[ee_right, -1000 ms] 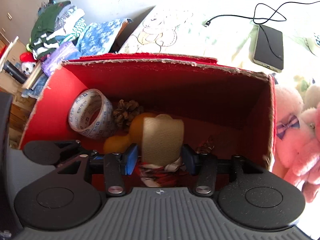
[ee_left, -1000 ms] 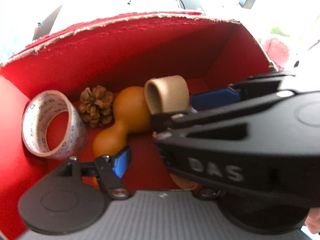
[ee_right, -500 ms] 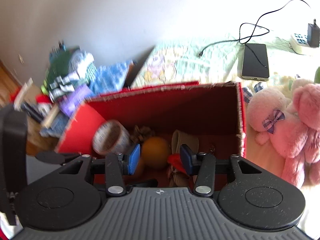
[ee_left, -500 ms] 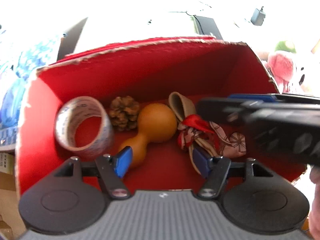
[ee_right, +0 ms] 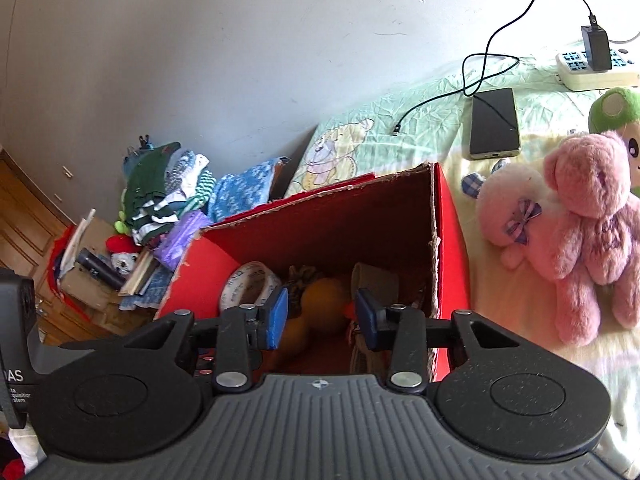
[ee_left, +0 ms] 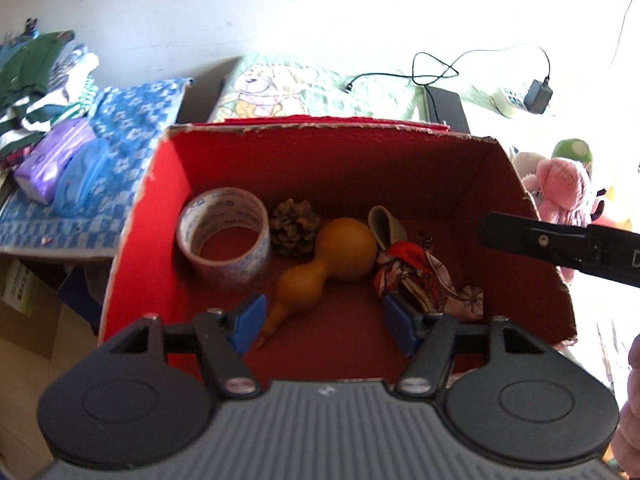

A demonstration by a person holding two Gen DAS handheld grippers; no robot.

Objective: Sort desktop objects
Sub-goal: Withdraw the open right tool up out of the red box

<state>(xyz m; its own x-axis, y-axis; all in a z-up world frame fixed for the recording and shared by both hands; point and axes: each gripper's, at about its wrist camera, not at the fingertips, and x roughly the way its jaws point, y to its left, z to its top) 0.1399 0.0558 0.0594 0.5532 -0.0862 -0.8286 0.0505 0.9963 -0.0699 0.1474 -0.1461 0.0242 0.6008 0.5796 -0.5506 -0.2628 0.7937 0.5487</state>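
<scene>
Red box [ee_left: 168, 184], tape roll [ee_left: 224, 236], pine cone [ee_left: 295, 226], gourd [ee_left: 332, 256] inside

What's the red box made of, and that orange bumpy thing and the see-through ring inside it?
The red box looks like cardboard: its torn rim shows pale, ragged paper. The orange gourd has a smooth, matte skin, probably a dried shell, though plastic or wood is possible. The tape roll seems to be glossy clear plastic film with blue printing.
</scene>
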